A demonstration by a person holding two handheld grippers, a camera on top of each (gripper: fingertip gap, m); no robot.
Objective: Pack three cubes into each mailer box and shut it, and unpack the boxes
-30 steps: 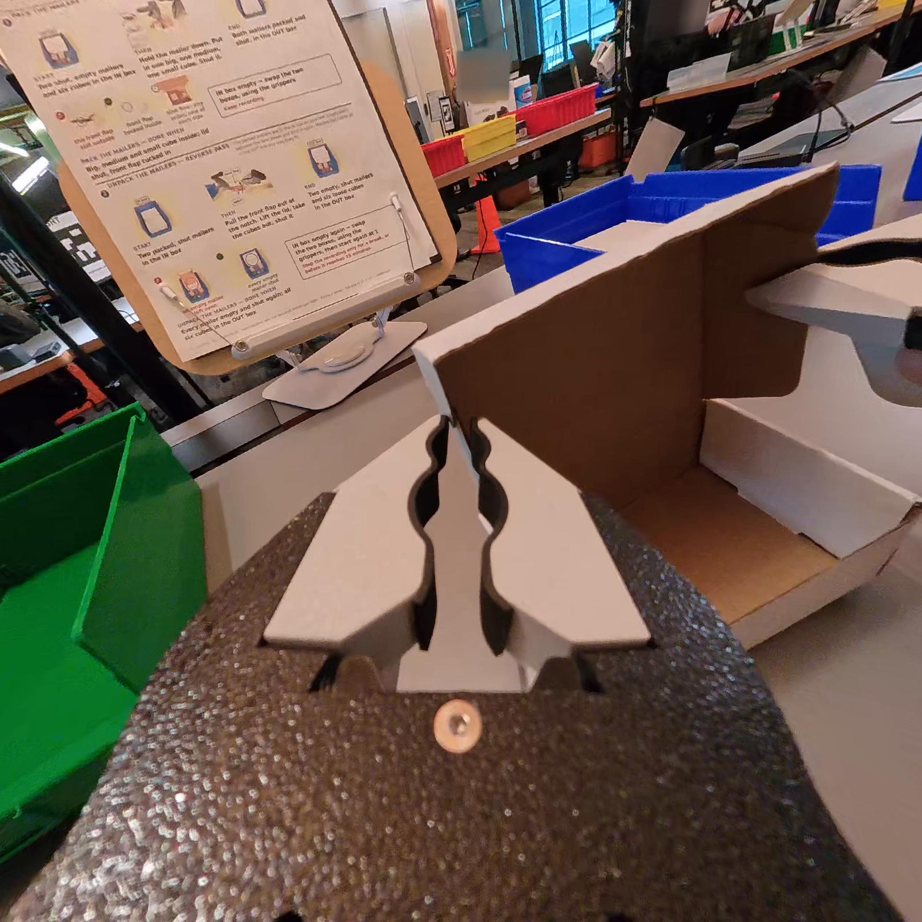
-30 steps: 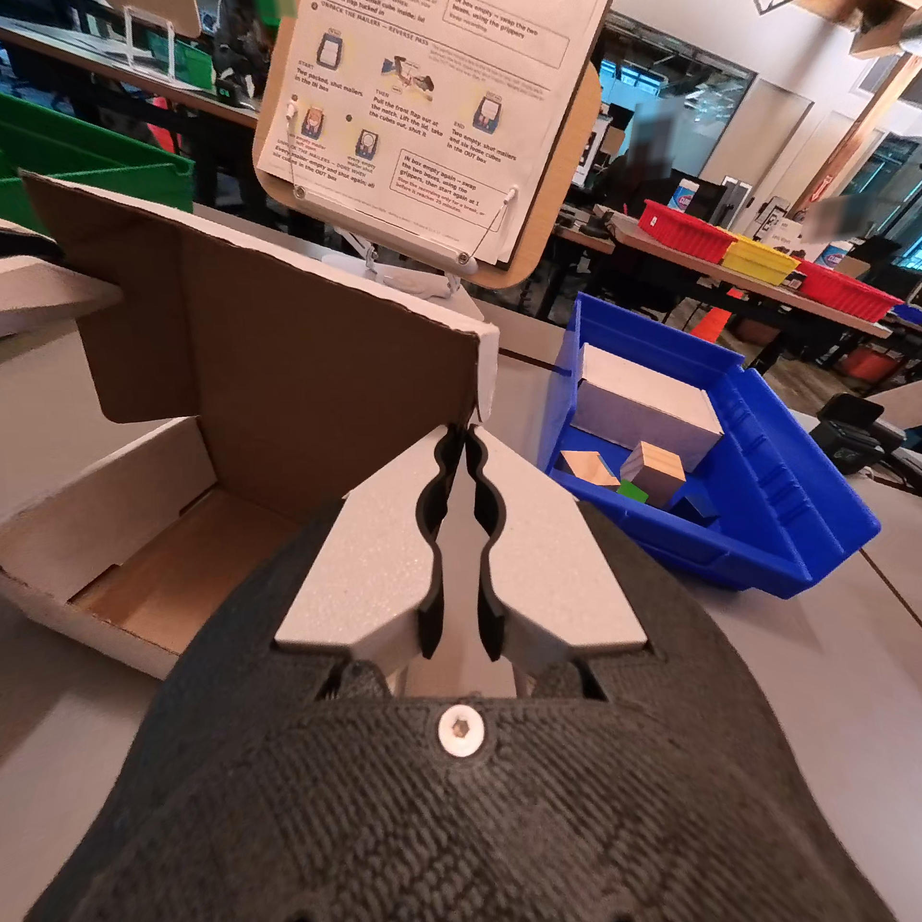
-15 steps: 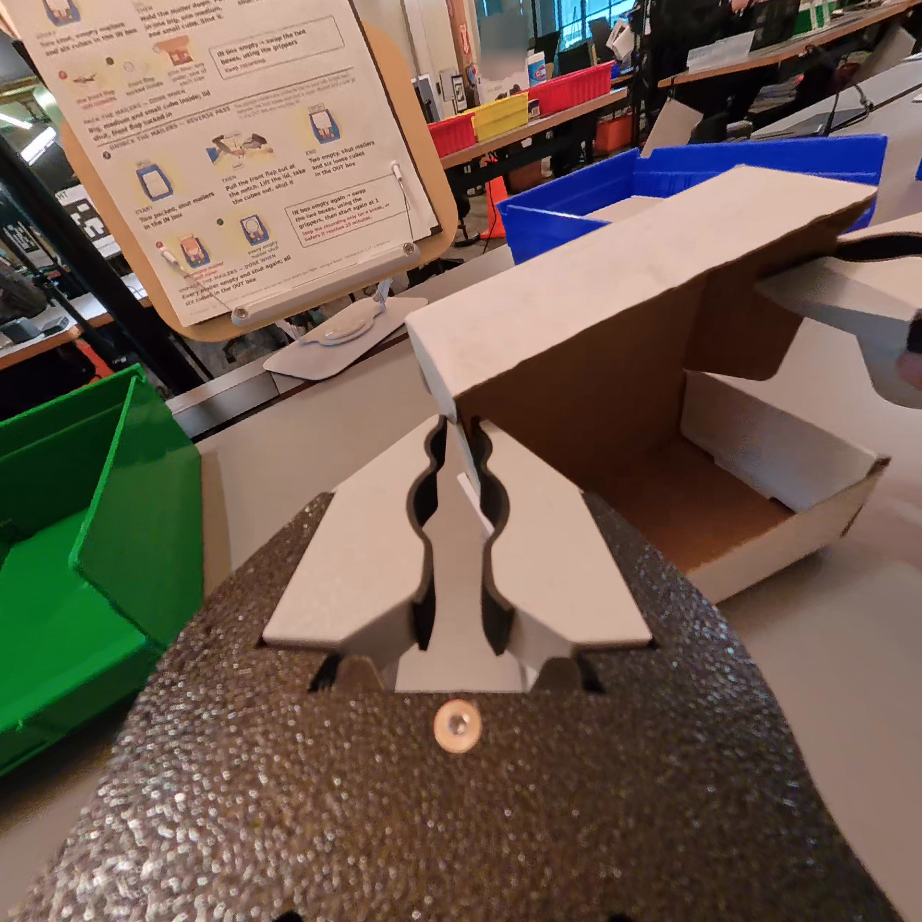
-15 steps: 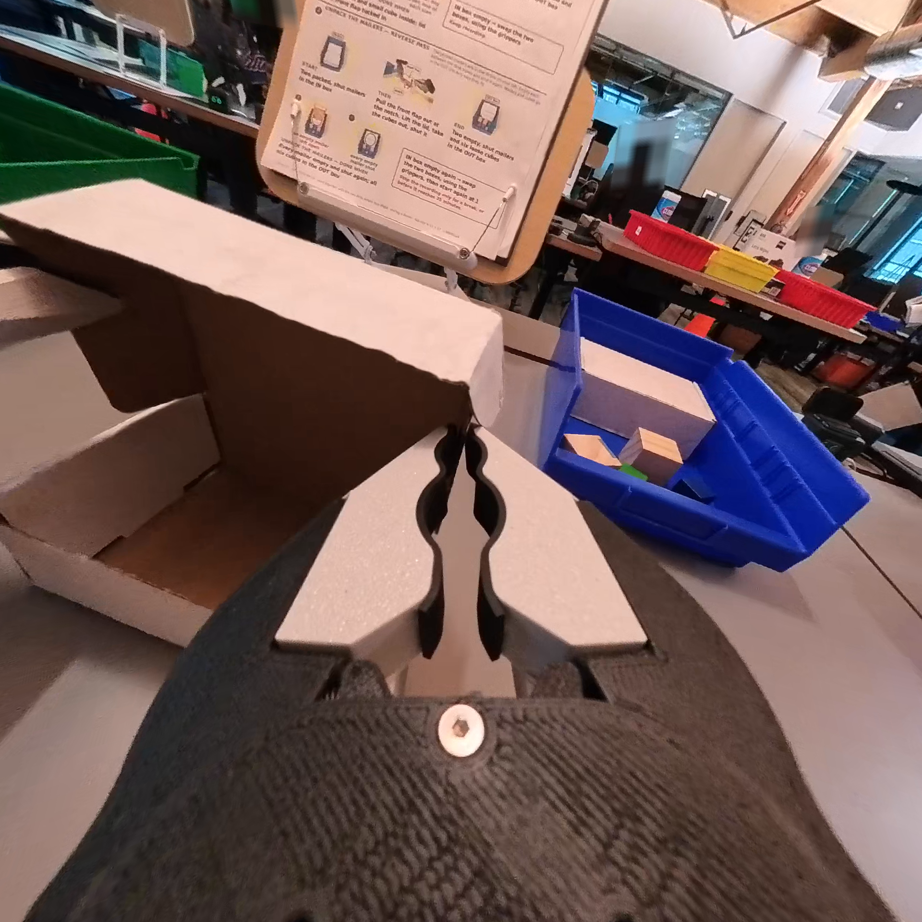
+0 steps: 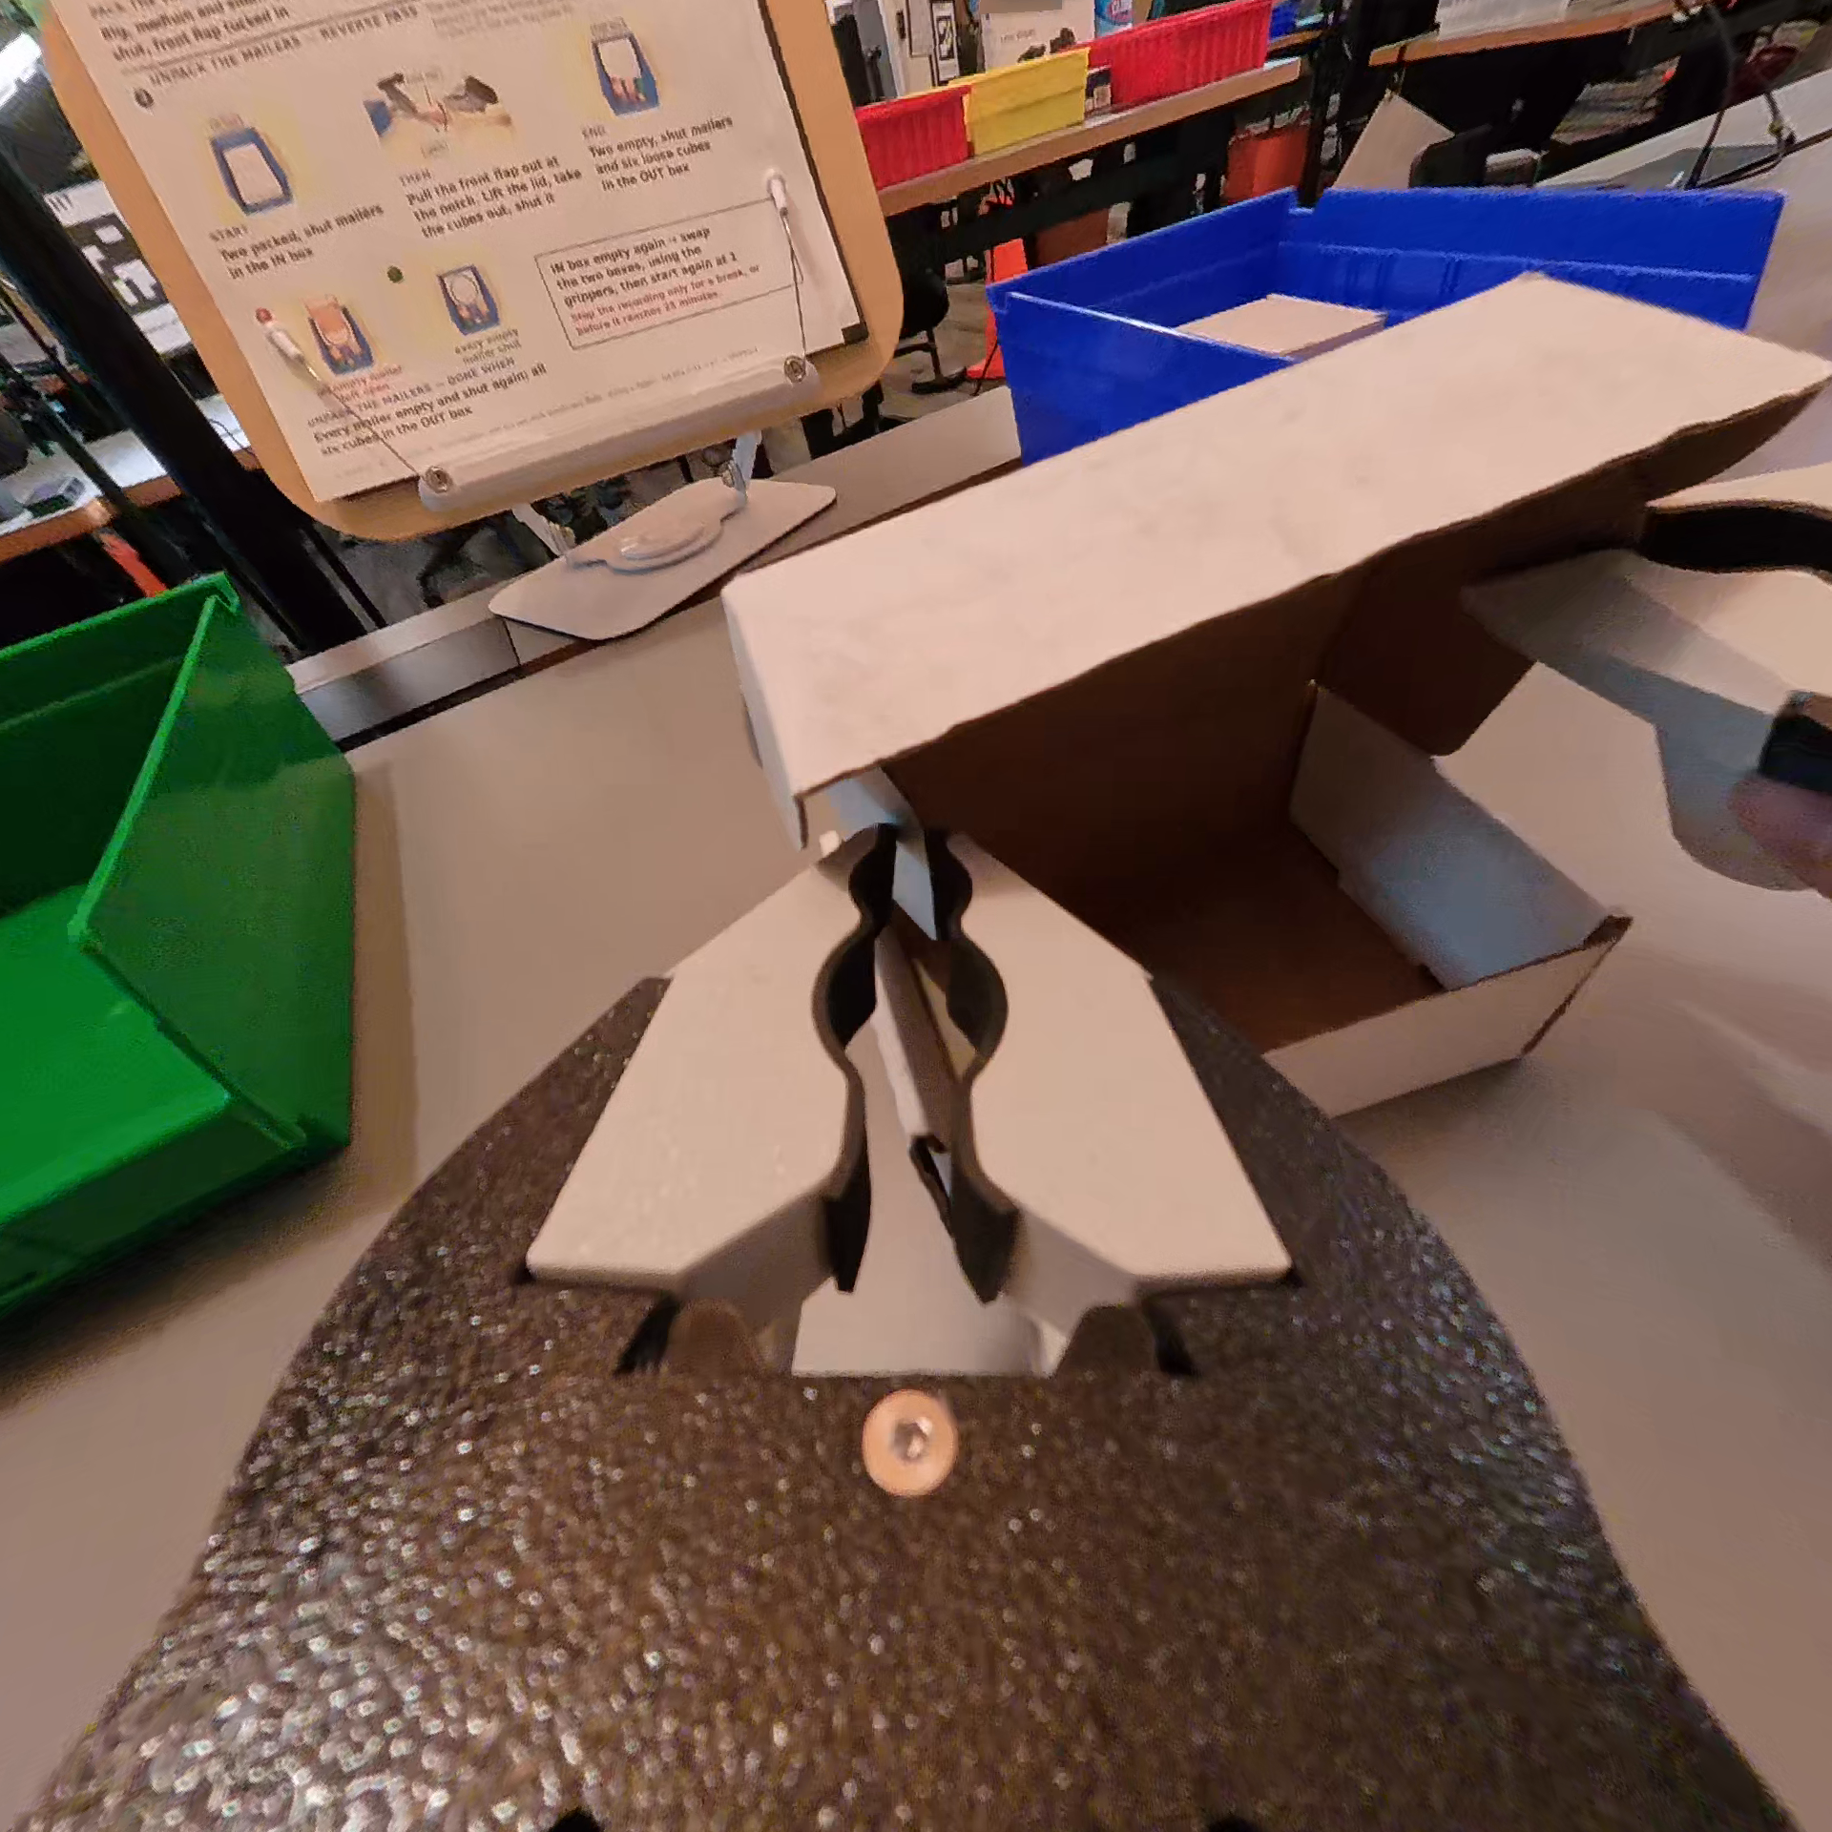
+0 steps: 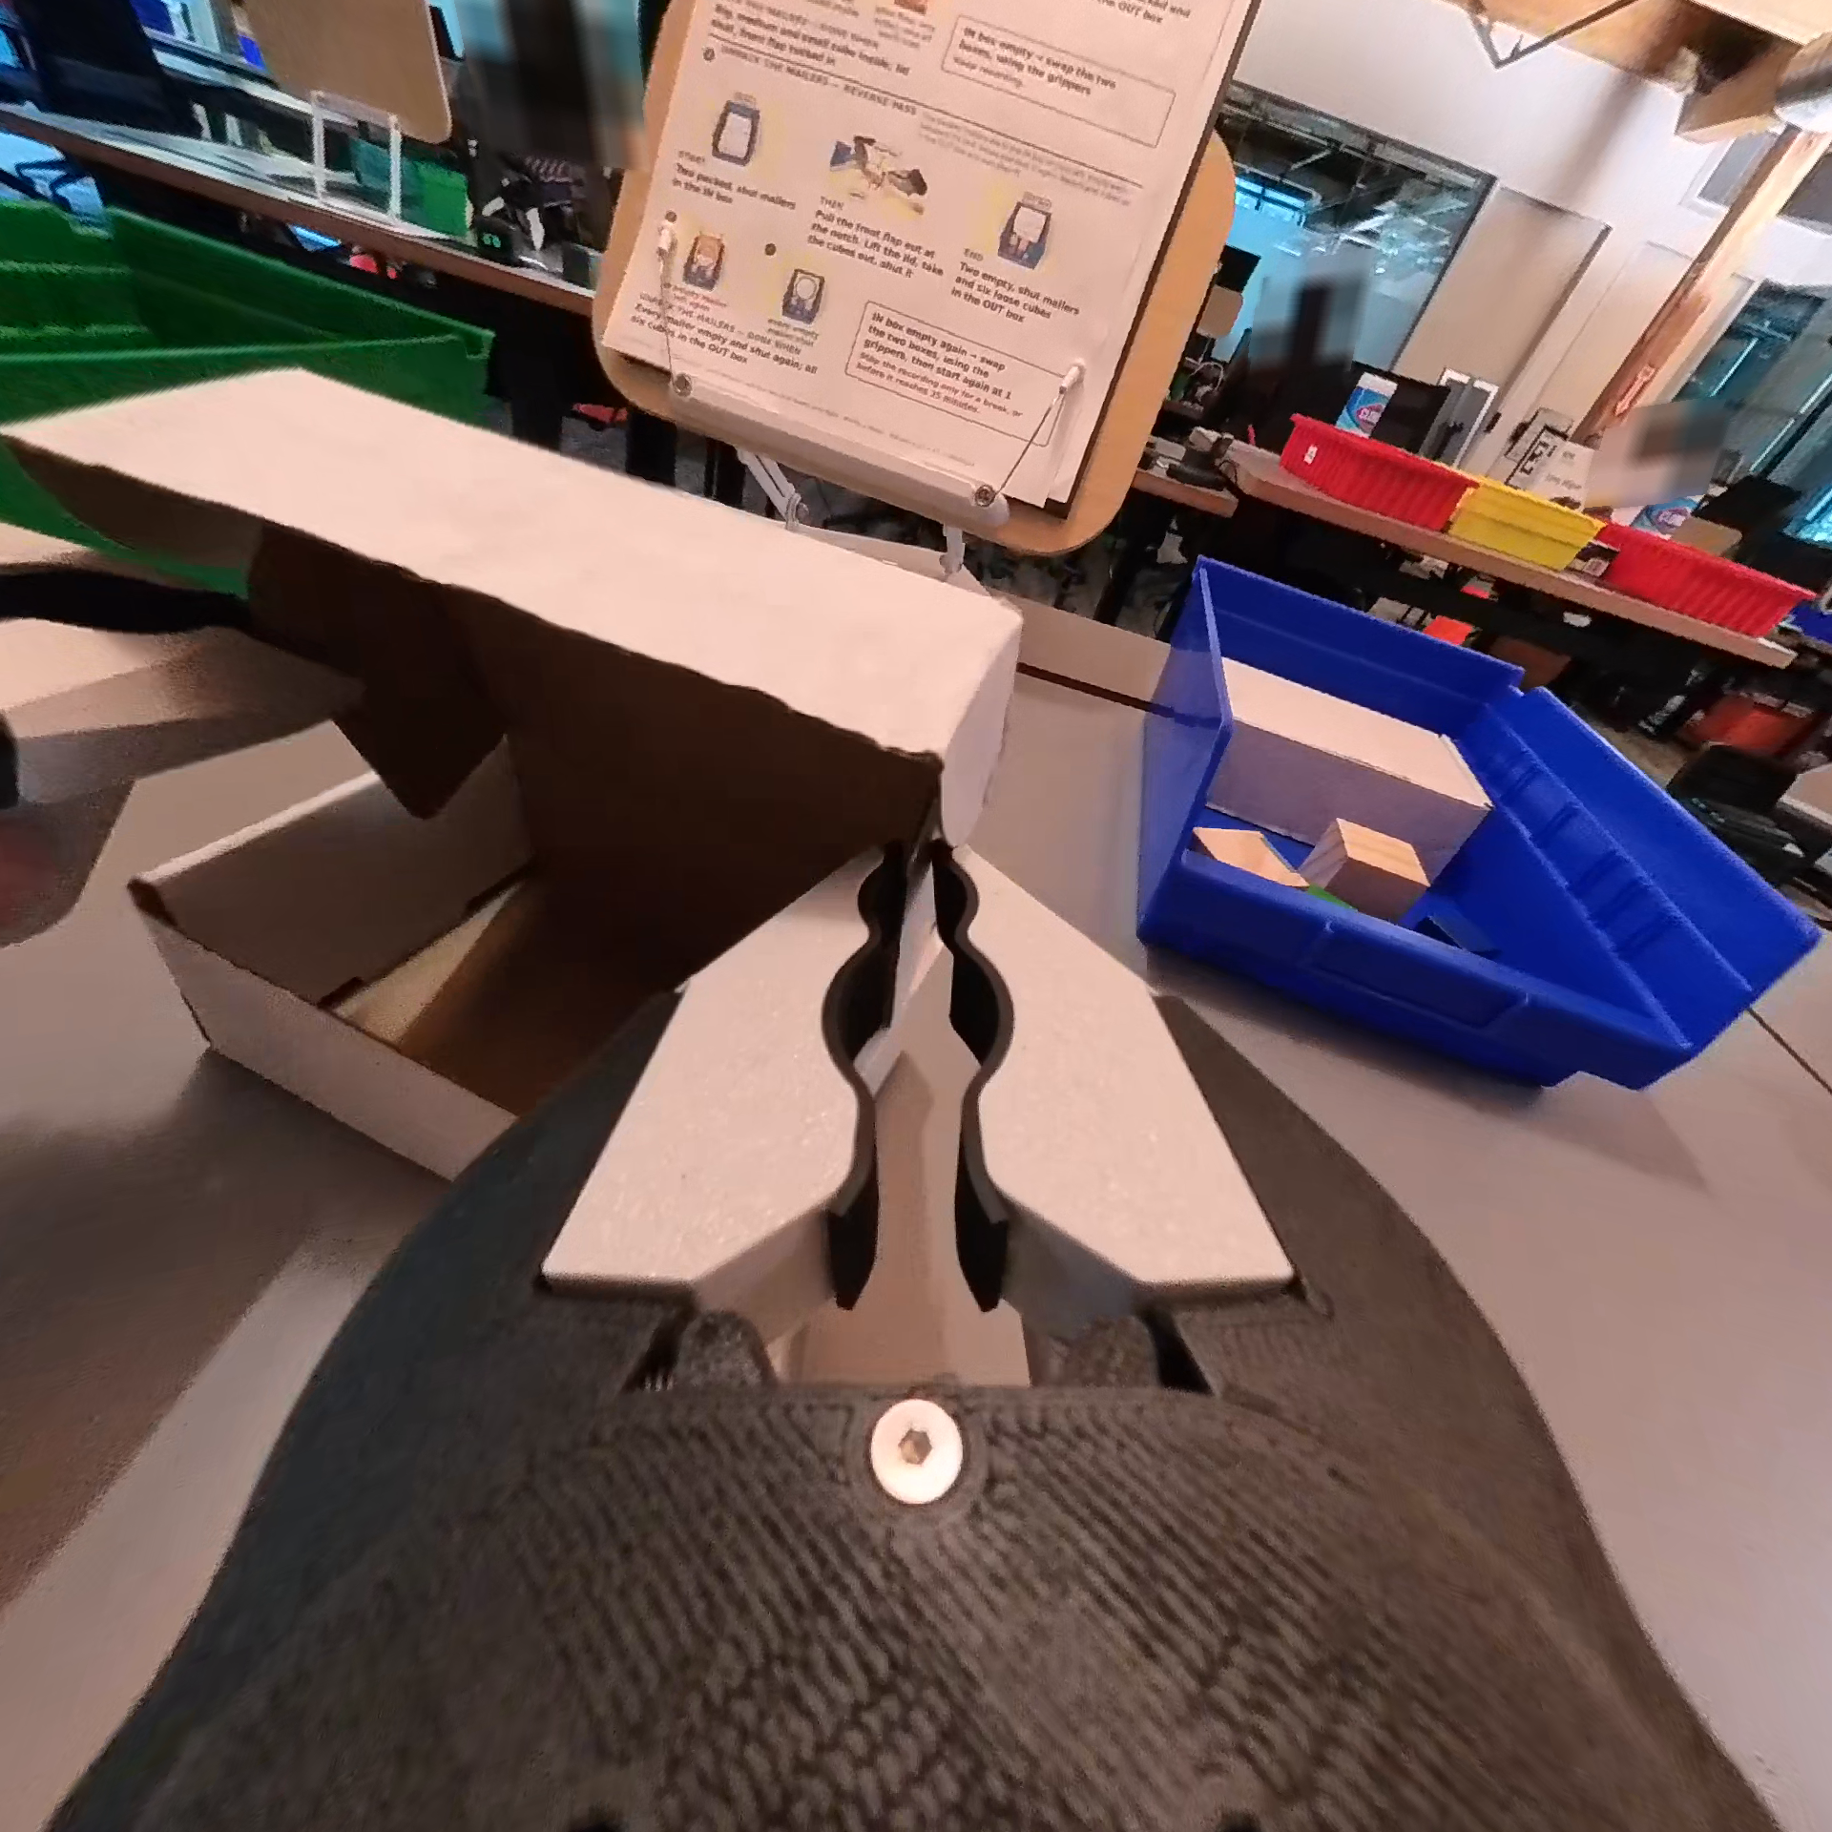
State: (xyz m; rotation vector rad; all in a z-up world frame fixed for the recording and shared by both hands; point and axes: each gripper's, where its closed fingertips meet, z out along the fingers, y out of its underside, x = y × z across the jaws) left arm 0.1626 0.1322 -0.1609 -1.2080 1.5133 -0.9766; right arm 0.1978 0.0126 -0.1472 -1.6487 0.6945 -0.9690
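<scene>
Left gripper (image 5: 910,862): fingers narrow, pinching the front flap of the mailer lid (image 5: 1190,535). Right gripper (image 6: 917,862): fingers narrow, pinching the same flap's other corner. Mailer box (image 6: 327,1031): centre frame on the grey table (image 5: 555,823), lid half lowered, interior empty. Blue bin (image 6: 1586,892): right of frame, containing a shut mailer (image 6: 1328,763) and cubes (image 6: 1378,867). Green bin (image 5: 149,892): left edge. Instruction board (image 5: 476,228): upper left.

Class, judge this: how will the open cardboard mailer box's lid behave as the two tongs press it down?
The lid is thin cardboard, so it probably bends at its creases rather than staying rigid. The box looks empty, so likely light and apt to slide on the smooth table. Left tongs and right tongs pinch opposite corners, steadying it.
</scene>
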